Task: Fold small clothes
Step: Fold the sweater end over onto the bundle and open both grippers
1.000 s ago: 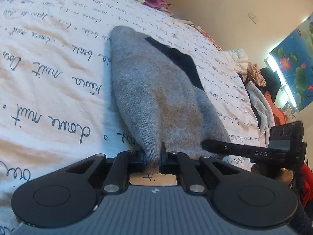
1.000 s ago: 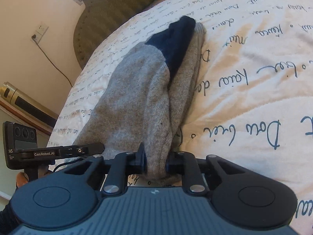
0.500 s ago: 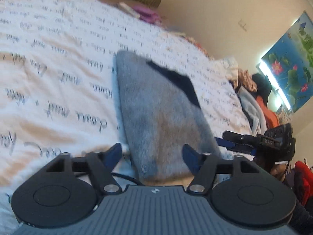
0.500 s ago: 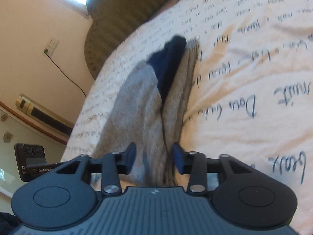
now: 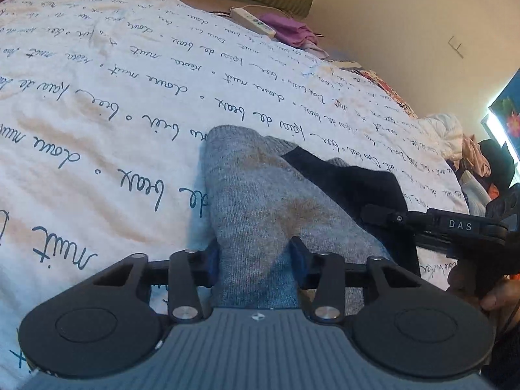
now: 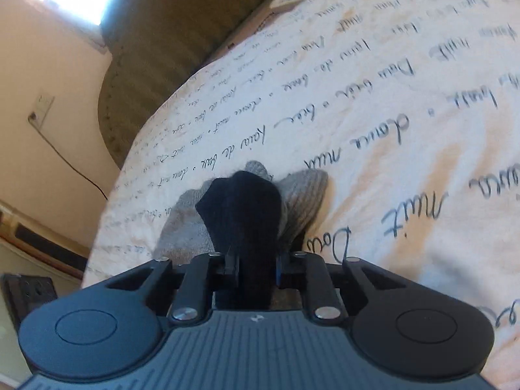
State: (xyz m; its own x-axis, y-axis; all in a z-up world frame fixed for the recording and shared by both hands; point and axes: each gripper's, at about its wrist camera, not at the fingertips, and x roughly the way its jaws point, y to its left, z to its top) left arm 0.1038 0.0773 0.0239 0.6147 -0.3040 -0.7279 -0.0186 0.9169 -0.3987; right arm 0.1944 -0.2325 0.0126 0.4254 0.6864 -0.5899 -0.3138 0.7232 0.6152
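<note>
A pair of grey knit socks with black toe ends lies on a white bedspread printed with blue handwriting. In the left wrist view my left gripper has its fingers on both sides of the grey sock's near end and presses on it. In the right wrist view my right gripper is shut on the black toe end, with grey sock bunched behind it. The right gripper's body also shows at the right of the left wrist view.
An olive headboard stands at the far end of the bed. A white power strip and purple cloth lie near it. A heap of clothes sits at the right side of the bed. A wall socket with a cable is at left.
Both grippers let go of the socks, moved, and closed again. The right gripper now holds the black toe end and the left holds the grey end. The sock looks shorter and bunched.
</note>
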